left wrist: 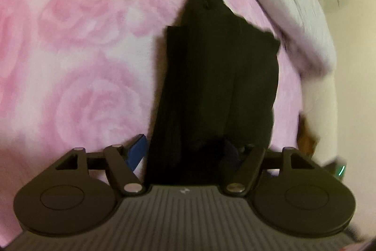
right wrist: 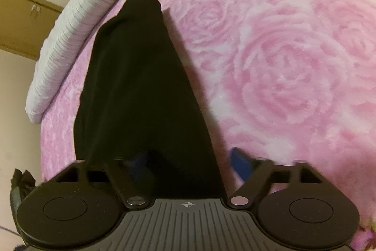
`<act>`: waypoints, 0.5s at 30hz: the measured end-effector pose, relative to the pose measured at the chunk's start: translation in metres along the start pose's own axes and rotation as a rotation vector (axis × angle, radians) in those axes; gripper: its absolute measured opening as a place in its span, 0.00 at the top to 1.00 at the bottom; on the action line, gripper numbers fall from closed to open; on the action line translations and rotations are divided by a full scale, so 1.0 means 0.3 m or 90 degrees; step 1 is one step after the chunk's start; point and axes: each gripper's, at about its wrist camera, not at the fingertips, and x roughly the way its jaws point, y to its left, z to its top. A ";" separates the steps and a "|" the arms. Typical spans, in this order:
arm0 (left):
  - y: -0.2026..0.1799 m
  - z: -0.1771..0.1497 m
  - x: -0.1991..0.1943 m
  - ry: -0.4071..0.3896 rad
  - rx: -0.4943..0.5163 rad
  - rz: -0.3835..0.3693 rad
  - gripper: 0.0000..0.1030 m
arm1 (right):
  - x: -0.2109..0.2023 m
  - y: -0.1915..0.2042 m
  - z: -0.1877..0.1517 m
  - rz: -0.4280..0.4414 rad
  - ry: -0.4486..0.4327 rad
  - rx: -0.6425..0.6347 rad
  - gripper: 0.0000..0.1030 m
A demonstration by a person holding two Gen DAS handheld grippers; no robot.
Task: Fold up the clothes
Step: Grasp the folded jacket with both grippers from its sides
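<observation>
The black garment (left wrist: pixel 216 77) is lying in a long, narrow bundle on the bed's pink rose-patterned blanket (left wrist: pixel 77 58), and you are holding it from both ends. In the left wrist view, its near end is running between the blue-padded fingers (left wrist: pixel 137 152) of your left gripper (left wrist: pixel 185 152); the jaws are standing fairly wide, the cloth is filling the gap and hiding the far pad, so whether they are actually pinching it cannot be told. The garment is stretching away from that gripper to a bunched, knobby tip, with lengthwise folds showing along its body.

In the right wrist view, your right gripper (right wrist: pixel 188 161) is meeting the same dark cloth (right wrist: pixel 141 86), which is draping over its left finger and tapering to a rounded end farther off. The right blue finger (right wrist: pixel 240 162) is standing clear of the cloth beside it, so these jaws are gaping too, and a firm hold cannot be confirmed.

A ribbed white bedcover (right wrist: pixel 70 27) is lying rolled along the blanket's edge just beyond the garment, with pale wall and wooden furniture (right wrist: pixel 21 22) blurring behind.
</observation>
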 end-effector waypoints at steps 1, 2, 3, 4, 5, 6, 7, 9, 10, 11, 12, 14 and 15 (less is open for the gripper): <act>-0.004 0.004 0.006 0.006 0.019 0.011 0.34 | 0.010 0.004 0.005 -0.002 0.002 -0.006 0.12; -0.009 0.008 0.012 0.013 0.038 0.023 0.34 | 0.021 0.008 0.011 -0.004 0.005 -0.011 0.12; -0.013 0.012 0.017 0.019 0.057 0.034 0.33 | 0.031 0.012 0.016 -0.006 0.007 -0.016 0.12; -0.008 0.015 0.020 0.019 0.053 0.030 0.32 | 0.036 0.008 0.023 0.000 0.012 -0.014 0.12; 0.001 0.017 0.028 0.021 0.040 0.021 0.31 | 0.042 0.005 0.030 0.005 0.017 -0.012 0.12; 0.010 0.019 0.037 0.022 0.027 0.011 0.30 | 0.047 0.001 0.037 0.011 0.022 -0.010 0.12; 0.018 0.022 0.046 0.019 0.010 -0.004 0.26 | 0.052 -0.003 0.043 0.016 0.027 -0.008 0.12; 0.042 0.032 0.067 0.010 -0.032 -0.051 0.26 | 0.063 -0.011 0.057 0.027 0.037 -0.004 0.12; 0.057 0.040 0.080 0.005 -0.060 -0.080 0.26 | 0.067 -0.018 0.065 0.033 0.039 0.004 0.12; 0.056 0.047 0.093 0.007 -0.060 -0.089 0.26 | 0.075 -0.022 0.073 0.040 0.042 0.007 0.12; 0.053 0.054 0.106 0.009 -0.059 -0.097 0.26 | 0.083 -0.026 0.082 0.047 0.046 0.009 0.12; 0.049 0.068 0.133 0.013 -0.058 -0.113 0.26 | 0.101 -0.029 0.099 0.060 0.054 0.013 0.12; 0.047 0.075 0.146 0.015 -0.057 -0.121 0.28 | 0.113 -0.027 0.109 0.065 0.054 0.019 0.12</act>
